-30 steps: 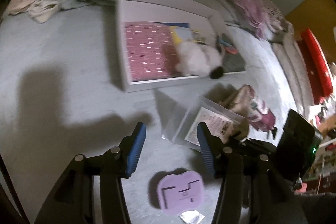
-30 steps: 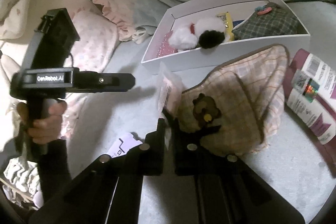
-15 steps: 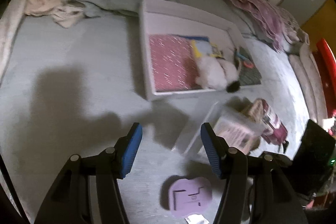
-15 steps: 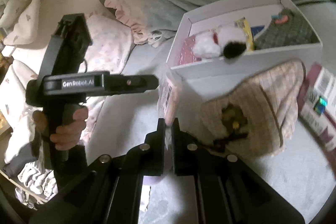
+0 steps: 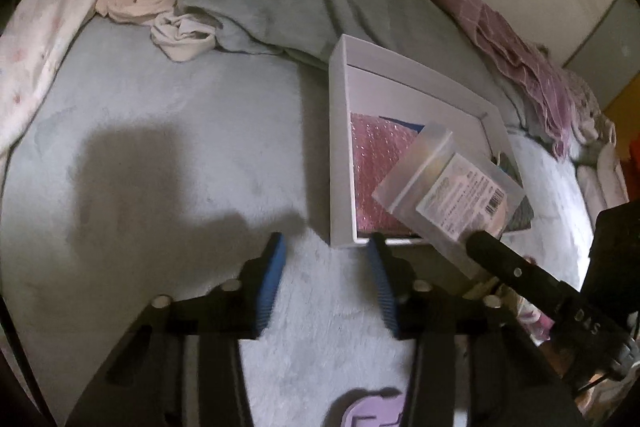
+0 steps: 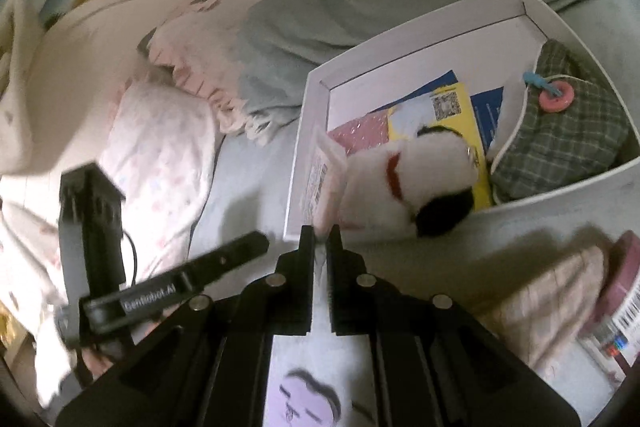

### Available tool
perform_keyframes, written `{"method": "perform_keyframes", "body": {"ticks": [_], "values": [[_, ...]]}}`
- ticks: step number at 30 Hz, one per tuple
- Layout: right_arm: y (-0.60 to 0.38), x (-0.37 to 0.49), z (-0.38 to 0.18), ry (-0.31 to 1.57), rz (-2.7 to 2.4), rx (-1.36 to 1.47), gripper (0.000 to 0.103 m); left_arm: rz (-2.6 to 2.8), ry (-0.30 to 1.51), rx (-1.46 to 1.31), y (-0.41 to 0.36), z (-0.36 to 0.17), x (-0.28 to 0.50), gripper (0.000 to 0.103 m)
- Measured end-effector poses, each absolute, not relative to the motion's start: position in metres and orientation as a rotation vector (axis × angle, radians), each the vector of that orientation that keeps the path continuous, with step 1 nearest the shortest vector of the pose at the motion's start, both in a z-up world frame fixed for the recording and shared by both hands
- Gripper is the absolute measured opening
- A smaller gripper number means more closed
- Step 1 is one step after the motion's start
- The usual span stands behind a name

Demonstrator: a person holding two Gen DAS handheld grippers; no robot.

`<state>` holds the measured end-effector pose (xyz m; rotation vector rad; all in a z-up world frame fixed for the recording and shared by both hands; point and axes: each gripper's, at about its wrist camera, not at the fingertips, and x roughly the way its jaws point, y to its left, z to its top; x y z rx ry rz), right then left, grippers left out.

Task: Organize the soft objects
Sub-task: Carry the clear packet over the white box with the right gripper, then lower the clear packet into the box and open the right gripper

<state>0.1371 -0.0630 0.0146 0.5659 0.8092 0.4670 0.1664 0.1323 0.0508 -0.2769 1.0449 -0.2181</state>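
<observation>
Right gripper (image 6: 319, 241) fingers pinching clear plastic zip pouch with barcode label (image 5: 450, 187), held over near edge of white cardboard box (image 5: 340, 147) on bed. Pouch contents hard to read. Left gripper (image 5: 326, 267) fingers closing, nothing between. White plush toy (image 6: 404, 183) blurred inside box.

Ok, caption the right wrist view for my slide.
Right tongs carry a clear packet over the white box holding a plush dog.

"GenRobot.AI" on the left gripper's handle (image 6: 150, 301); bag label (image 5: 460, 201) print and barcode illegible.
</observation>
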Motion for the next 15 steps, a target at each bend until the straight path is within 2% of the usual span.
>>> {"method": "perform_keyframes", "body": {"ticks": [5, 11, 15], "values": [[-0.063, 0.154, 0.013, 0.818, 0.459, 0.644, 0.007, -0.189, 0.991, -0.273, 0.128, 0.053, 0.168, 0.021], [-0.048, 0.173, -0.003, 0.846, 0.354, 0.815, 0.007, -0.104, 0.975, -0.236, 0.13, 0.052, 0.17, 0.021], [-0.033, 0.179, -0.018, 0.976, 0.424, 0.876, 0.011, -0.079, 0.997, -0.268, 0.14, 0.049, 0.17, 0.021]]}}
